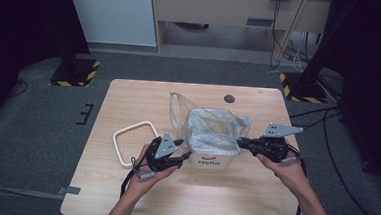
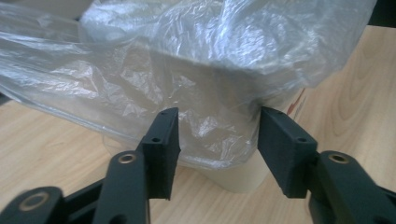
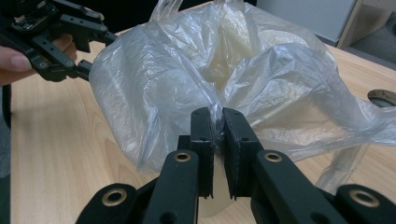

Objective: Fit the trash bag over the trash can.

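A small white bin [image 1: 210, 156] marked "Hello" stands a little toward the near edge of the wooden surface [image 1: 129, 96], about midway between its left and right edges, and a clear plastic bag [image 1: 212, 124] is being fitted into it as a liner. The bag already sits in the bin with its mouth spread and folded partly over the rim — so the lining looks mostly in place, though the film is rumpled and a loose flap trails toward the far edge.

The right claw [image 3: 218, 122] is pinched tight on a fold of the bag at the bin's right side. The left claw [image 2: 218, 135] stands about half open at the bin's near left corner, the overhanging film lying between its jaws but, as far as I can tell, not yet squeezed.

What seems left: draw the overhang down evenly around the rim. A white rounded-square ring [image 1: 135, 141] lies near the left edge, apart from the bin — possibly a collar to press over the bag, still untouched.
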Motion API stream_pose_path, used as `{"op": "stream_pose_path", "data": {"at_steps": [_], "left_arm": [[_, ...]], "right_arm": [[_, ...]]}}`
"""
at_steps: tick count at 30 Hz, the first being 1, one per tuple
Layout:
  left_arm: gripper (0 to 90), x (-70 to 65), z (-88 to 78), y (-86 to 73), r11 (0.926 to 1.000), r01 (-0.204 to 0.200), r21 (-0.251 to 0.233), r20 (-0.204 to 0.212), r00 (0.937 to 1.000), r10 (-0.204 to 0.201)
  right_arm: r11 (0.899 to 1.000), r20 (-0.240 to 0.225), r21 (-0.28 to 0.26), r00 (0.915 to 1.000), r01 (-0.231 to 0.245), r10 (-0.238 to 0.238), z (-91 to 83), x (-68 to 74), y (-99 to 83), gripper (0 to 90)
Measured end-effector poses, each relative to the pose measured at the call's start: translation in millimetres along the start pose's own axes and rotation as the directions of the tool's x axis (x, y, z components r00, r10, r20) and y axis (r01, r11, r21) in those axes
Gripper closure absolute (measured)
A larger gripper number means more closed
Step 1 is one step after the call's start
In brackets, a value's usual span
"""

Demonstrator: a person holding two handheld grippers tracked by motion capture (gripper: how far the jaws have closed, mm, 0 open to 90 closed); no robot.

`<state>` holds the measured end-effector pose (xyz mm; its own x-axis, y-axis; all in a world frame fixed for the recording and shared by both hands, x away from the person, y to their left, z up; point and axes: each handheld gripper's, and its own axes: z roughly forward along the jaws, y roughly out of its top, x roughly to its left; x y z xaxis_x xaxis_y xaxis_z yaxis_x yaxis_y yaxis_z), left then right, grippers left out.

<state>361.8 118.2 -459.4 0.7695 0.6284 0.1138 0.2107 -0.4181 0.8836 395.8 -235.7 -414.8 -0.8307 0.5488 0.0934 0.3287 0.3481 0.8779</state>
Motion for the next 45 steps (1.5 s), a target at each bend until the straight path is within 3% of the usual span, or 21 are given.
{"op": "stream_pose_path", "data": {"at_steps": [3, 7, 11, 16, 33, 45], "left_arm": [[56.7, 1.5, 1.2, -0.1, 0.9999, 0.01, -0.004, 0.013, 0.9999, -0.01], [66.0, 0.4, 0.9, 1.7, 1.0, -0.01, 0.002, 0.02, 0.9998, 0.009], [79.6, 0.8, 0.2, 2.5, 0.9999, -0.013, -0.005, 0.009, 0.9999, 0.013], [90.0, 2.2, -0.1, 3.1, 1.0, 0.004, -0.009, -0.004, 1.0, -0.004], [90.0, -0.5, -0.1, -5.6, 0.9992, -0.013, 0.037, -0.019, 0.9997, 0.014], [90.0, 0.7, 1.7, -13.1, 0.9989, -0.004, 0.048, -0.019, 0.9998, 0.005]], "right_arm": [[1.0, 0.012, -0.009, 0.9999, -0.007, 0.007, 3.0, -2.9, 1.0, 83.6], [1.0, 0.026, -0.01, 0.9997, 0.001, -0.001, 3.8, -3.5, 4.2, 86.4], [0.998, 0.011, -0.056, 0.9998, 0.017, -0.016, -2.5, 4.1, 9.3, 87.5], [0.998, -0.01, -0.051, 0.9994, 0.034, -0.034, -4.8, 9.6, 7.8, 88.5], [0.997, -0.129, 0.026, 0.9892, 0.074, -0.07, -2.6, 14.3, -17.3, 89.8], [0.986, -0.134, 0.131, 0.9877, 0.099, -0.081, 18.9, 19.0, -32.3, 89.8]]}}
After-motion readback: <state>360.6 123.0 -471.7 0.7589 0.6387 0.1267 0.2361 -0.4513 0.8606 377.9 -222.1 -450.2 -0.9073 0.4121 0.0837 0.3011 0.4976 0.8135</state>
